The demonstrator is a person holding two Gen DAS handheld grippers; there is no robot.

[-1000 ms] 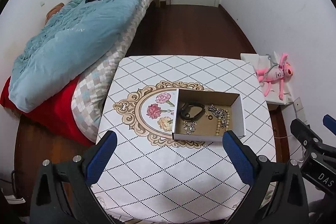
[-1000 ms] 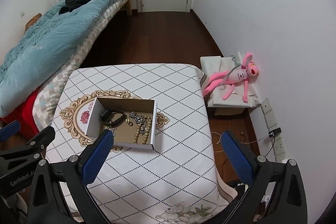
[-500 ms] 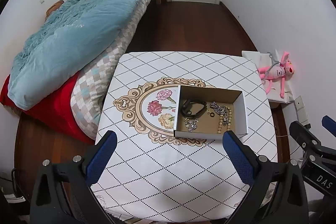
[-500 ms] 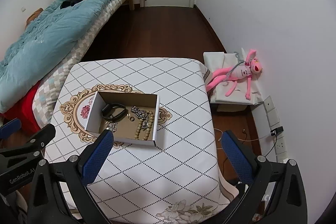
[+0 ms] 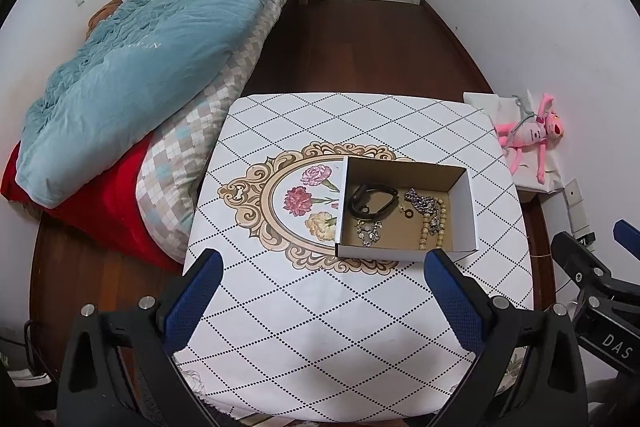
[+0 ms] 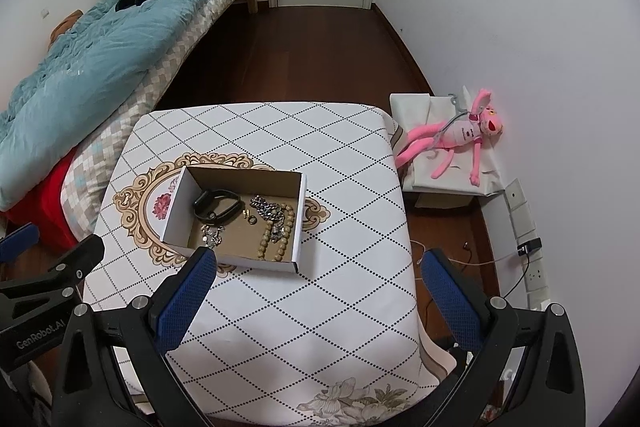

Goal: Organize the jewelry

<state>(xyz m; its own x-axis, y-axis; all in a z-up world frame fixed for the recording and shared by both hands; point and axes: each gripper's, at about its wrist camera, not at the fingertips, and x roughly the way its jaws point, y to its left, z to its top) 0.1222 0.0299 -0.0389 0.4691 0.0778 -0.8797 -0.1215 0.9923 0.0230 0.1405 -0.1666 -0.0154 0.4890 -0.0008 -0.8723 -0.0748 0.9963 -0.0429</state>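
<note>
Jewelry [image 5: 396, 213] lies in box [image 5: 468, 203], frame ctr-right, on counter [image 5: 320, 327]. Both claws, left [image 5: 320, 301] & right [image 6: 316, 301], spread, empty. Fits sorted or pending.

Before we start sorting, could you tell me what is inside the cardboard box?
Inside the cardboard box: a black band, silver chain, beaded bracelet, small ring and silver trinket. The near wall hides the floor's front strip.

A white tablecloth [image 5: 320, 327] with black dotted diamonds and a tan floral medallion carries a white-sided brown box [image 5: 404, 215]. Left of the tablecloth: pale blue duvet [image 5: 140, 67], red sheet [image 5: 100, 203]. Right of it: pink toy [image 6: 452, 139].
</note>
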